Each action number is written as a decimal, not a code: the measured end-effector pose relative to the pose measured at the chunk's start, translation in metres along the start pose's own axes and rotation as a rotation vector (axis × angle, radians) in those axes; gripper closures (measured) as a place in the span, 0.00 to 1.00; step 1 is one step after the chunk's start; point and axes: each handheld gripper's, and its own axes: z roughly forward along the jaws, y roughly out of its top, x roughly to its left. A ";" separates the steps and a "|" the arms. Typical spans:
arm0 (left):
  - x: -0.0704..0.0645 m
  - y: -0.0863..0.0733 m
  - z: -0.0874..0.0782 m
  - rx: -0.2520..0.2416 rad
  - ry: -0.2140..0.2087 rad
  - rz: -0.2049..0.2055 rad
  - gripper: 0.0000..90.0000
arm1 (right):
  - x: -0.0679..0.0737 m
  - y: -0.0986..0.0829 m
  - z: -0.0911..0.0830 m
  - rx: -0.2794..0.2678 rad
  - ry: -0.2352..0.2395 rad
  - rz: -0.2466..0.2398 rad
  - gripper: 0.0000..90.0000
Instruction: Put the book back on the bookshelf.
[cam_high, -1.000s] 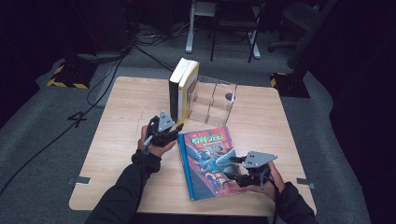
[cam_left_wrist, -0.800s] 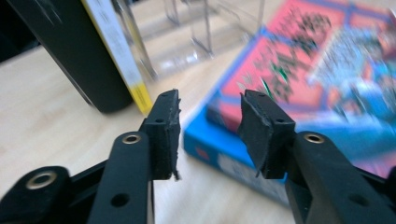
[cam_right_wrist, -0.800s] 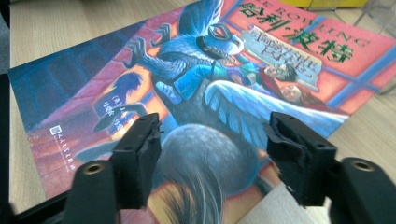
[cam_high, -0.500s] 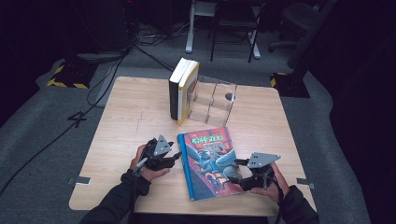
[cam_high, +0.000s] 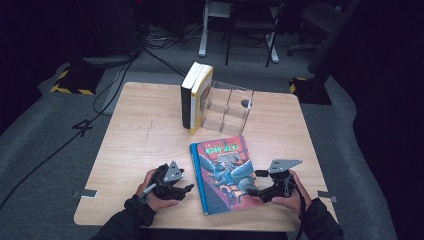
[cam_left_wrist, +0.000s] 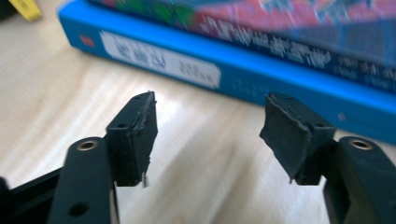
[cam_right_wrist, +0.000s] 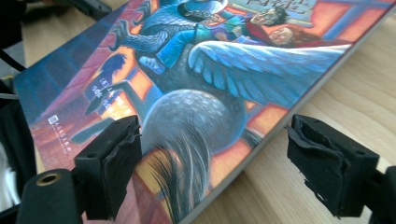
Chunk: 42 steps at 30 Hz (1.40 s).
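Observation:
A colourful illustrated book (cam_high: 222, 172) with a blue spine lies flat on the wooden table (cam_high: 145, 135) near its front edge. My left gripper (cam_high: 187, 189) rests on the table just left of the book, open, with its jaws pointing at the spine. In the left gripper view the blue spine (cam_left_wrist: 243, 70) with its white label lies just beyond the open gripper (cam_left_wrist: 208, 135). My right gripper (cam_high: 254, 183) is open at the book's lower right edge. In the right gripper view the open gripper (cam_right_wrist: 215, 163) straddles that edge, one jaw over the cover (cam_right_wrist: 210, 70), the other over bare wood.
Two books (cam_high: 196, 97) stand upright at the table's back middle, leaning against a clear acrylic holder (cam_high: 229, 107). Bare wood stretches across the left half of the table. Chairs, cables and dark floor surround the table.
My left gripper has drawn back toward the front edge, from the book's top left corner down to beside its spine. The right gripper and the book have stayed put.

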 end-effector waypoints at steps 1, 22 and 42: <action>0.000 -0.002 0.000 0.006 -0.008 0.001 0.37 | 0.000 0.000 0.002 0.001 0.009 0.005 0.18; 0.010 -0.007 0.009 0.042 -0.014 -0.022 0.28 | 0.009 0.021 0.003 -0.024 -0.051 -0.112 0.33; 0.030 0.009 0.021 0.004 0.011 -0.056 0.38 | -0.018 0.045 0.032 -0.049 0.130 -0.056 0.87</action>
